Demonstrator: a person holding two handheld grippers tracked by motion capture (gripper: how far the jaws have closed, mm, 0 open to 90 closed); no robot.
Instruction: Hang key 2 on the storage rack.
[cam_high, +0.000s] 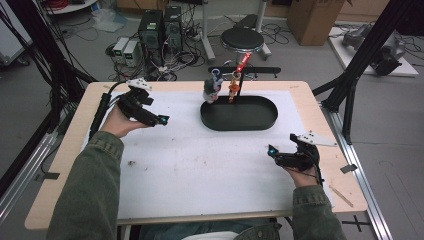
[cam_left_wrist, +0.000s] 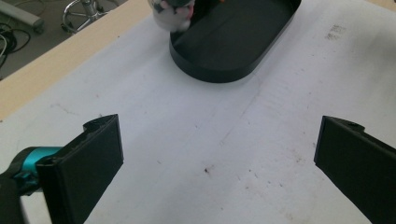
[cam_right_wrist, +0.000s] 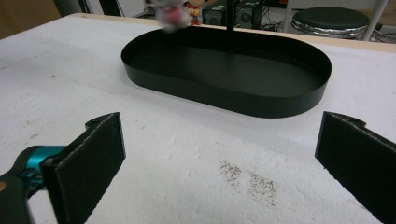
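**Both grippers wait wide open, short of the black tray**

The oval black tray (cam_high: 239, 114) sits toward the far middle of the white-covered tabletop (cam_high: 200, 165), and two small figures hang just above its far rim: a grey one (cam_high: 212, 88) and an orange one (cam_high: 233, 89), strung on a thin black stand (cam_high: 240, 82). That seems the point of the layout: the charms dangle where a gripper can come in over the tray.

The left gripper (cam_high: 161, 120) hovers left of the tray, angled toward it; the right gripper (cam_high: 273, 151) rests nearer the person, well apart from it. Both sets of jaws stand wide apart, holding and touching nothing, with bare tabletop between them. I judge a reach for the figures has not yet begun.
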